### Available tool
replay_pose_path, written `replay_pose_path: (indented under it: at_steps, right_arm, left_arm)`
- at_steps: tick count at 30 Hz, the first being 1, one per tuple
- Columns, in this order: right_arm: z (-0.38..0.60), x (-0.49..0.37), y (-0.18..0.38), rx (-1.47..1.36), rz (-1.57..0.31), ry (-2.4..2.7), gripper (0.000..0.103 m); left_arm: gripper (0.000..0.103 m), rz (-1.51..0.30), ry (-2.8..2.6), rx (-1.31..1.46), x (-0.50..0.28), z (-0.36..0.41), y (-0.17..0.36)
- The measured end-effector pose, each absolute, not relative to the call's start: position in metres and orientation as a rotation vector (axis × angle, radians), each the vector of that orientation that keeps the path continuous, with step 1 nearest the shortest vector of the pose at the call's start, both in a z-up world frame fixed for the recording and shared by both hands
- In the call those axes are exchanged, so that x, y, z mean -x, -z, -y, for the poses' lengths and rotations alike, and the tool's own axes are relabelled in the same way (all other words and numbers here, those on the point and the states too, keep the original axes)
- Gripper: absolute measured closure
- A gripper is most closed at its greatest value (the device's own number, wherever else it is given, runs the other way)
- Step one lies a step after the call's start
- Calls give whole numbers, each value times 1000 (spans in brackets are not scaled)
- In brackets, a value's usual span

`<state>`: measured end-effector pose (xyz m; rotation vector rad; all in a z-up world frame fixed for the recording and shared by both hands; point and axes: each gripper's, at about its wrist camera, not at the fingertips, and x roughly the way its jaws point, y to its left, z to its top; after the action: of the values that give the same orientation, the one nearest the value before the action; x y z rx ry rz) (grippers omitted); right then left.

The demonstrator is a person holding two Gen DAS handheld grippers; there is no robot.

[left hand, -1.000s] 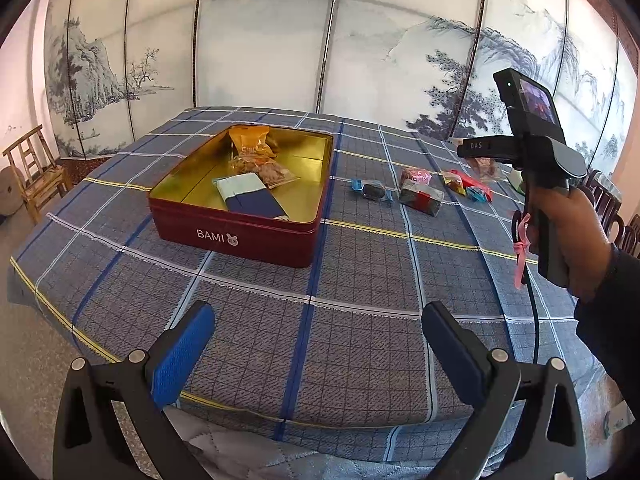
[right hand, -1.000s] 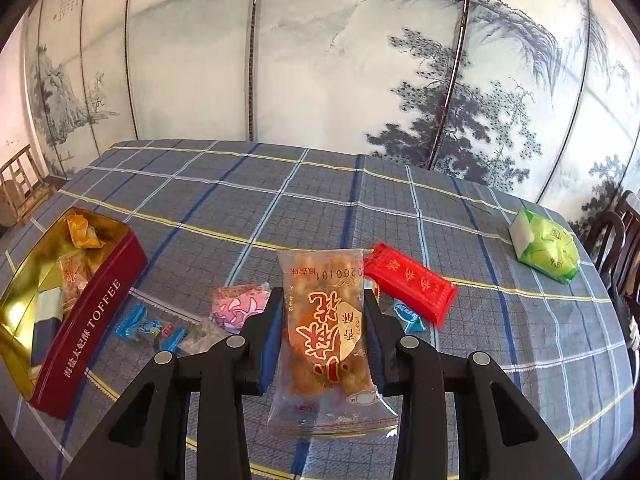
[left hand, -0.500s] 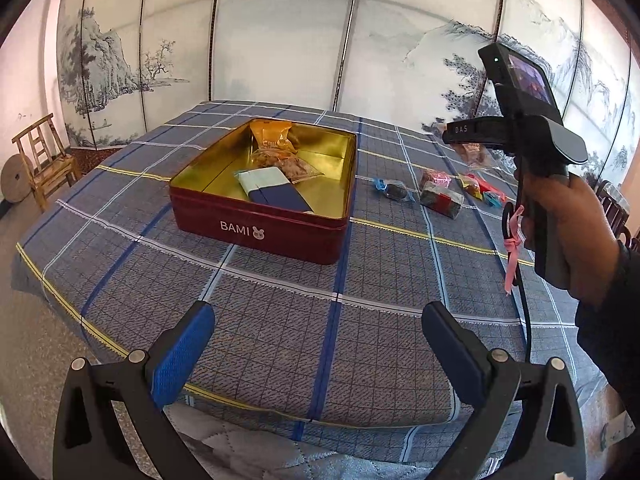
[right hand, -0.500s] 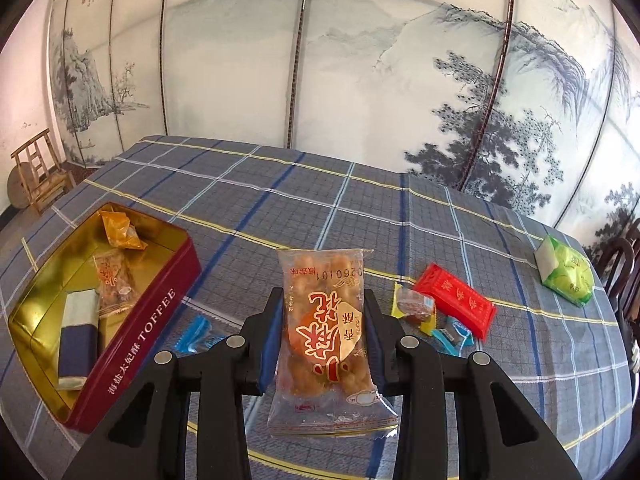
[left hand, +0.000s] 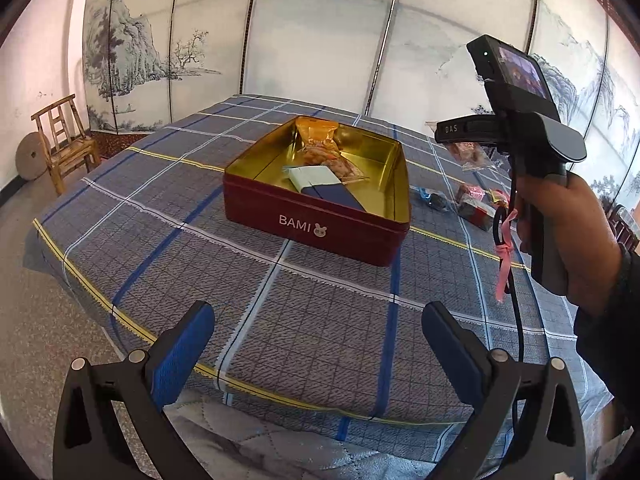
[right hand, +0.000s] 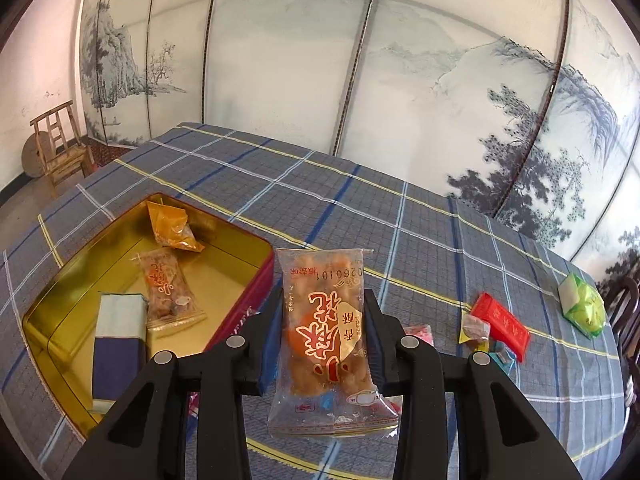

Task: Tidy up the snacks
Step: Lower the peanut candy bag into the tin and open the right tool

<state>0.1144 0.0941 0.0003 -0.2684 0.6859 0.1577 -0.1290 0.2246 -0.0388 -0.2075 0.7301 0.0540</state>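
A red tin box with a gold inside [left hand: 372,184] [right hand: 240,264] sits on the checked tablecloth. In it lie an orange packet [right hand: 170,226], a clear snack packet [right hand: 170,294] and a blue-and-white pack [right hand: 118,340]. My right gripper [right hand: 322,328] is shut on a clear snack packet with red characters [right hand: 326,344], held in the air just right of the tin's rim. It also shows in the left wrist view [left hand: 468,154]. My left gripper [left hand: 318,344] is open and empty over the table's near edge.
Loose snacks lie on the cloth right of the tin: a red pack [right hand: 500,324], a green-and-white pack [right hand: 582,310], small wrapped sweets [left hand: 474,204]. A wooden chair [left hand: 64,140] stands at the far left. A painted screen stands behind the table.
My right gripper has carried the clear packet leftward, from over the loose snacks to beside the tin. The left gripper has turned a little left, still open.
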Motion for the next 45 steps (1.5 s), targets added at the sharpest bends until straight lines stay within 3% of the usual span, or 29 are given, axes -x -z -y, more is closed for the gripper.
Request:
replay_pose_path:
  at_steps: [45]
  right_arm:
    - [-173,-126,39,341,-734,-244,65]
  left_arm:
    - [0,-775,-117,263,121,-259,66]
